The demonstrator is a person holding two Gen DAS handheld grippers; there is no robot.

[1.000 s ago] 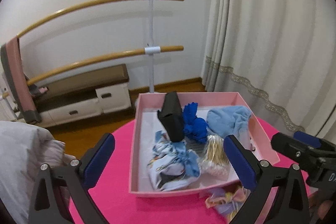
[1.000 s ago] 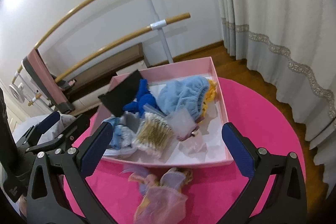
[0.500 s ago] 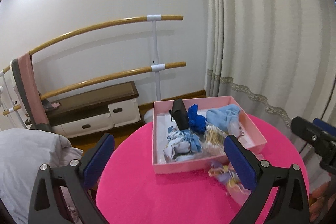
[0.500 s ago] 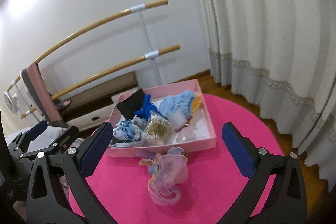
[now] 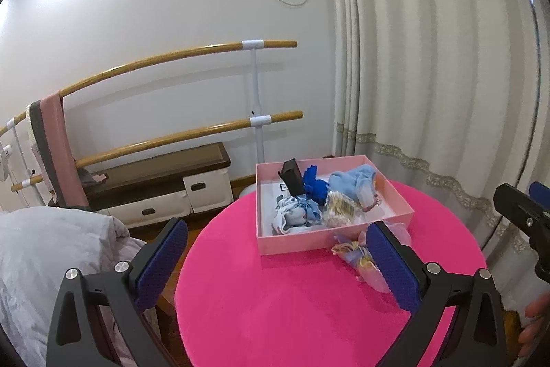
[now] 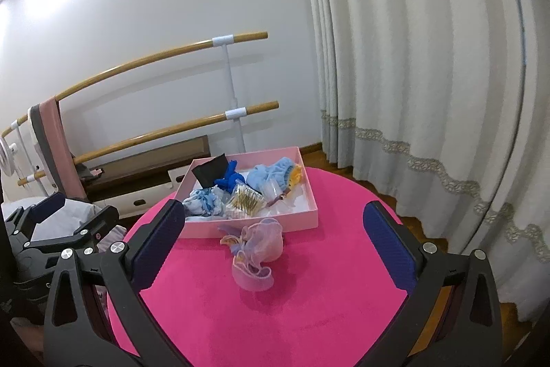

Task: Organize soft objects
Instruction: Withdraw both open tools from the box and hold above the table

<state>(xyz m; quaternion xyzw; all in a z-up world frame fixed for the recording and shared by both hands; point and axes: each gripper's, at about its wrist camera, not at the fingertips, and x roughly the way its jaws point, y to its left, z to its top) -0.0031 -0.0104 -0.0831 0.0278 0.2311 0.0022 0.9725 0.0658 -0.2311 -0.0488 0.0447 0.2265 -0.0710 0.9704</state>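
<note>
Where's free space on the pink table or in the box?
Bare: round pink table in front of the sheer pouch, and right of the pink box toward the curtain. The box's near-right corner shows bare floor. Crowded: its left and back.

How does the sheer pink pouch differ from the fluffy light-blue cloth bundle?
The sheer pink gauzy pouch lies on the round magenta table, outside the shallow pink box; the fluffy light-blue cloth bundle lies inside that box. The pouch is see-through and pale; the bundle is opaque, with a yellow edge. The pouch sits alone; the bundle is crowded among other items. Both look soft and crumpled.
</note>
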